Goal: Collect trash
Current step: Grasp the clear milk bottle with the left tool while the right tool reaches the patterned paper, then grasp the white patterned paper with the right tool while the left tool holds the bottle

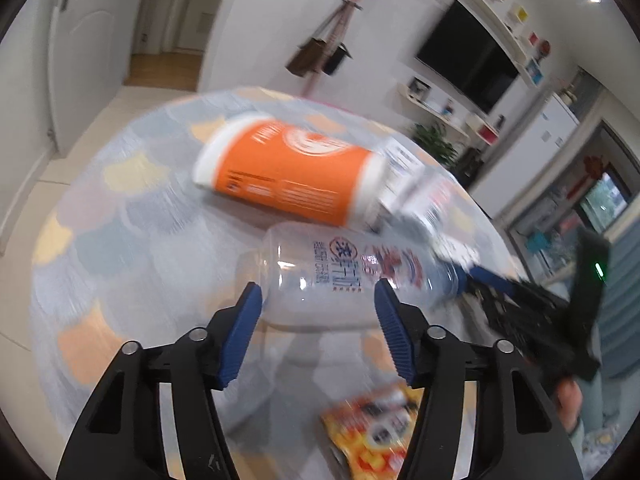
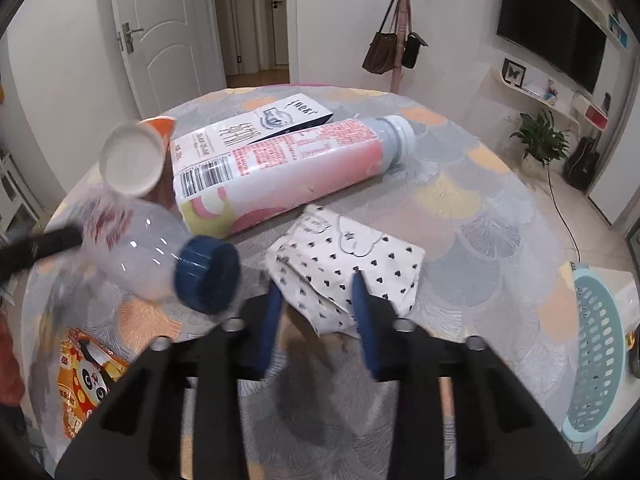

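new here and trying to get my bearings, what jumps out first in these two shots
A clear plastic bottle with a blue cap lies on its side mid-table between the left gripper pads, with an orange paper cup toppled behind it. In the right wrist view, the right gripper closes on a white heart-dotted paper bag, in front of a fallen pink-and-white bottle.

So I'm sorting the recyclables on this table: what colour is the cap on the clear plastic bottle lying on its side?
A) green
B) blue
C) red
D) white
B: in the right wrist view the clear plastic bottle ends in a blue cap that faces the camera; the white cap belongs to the pink bottle behind it.
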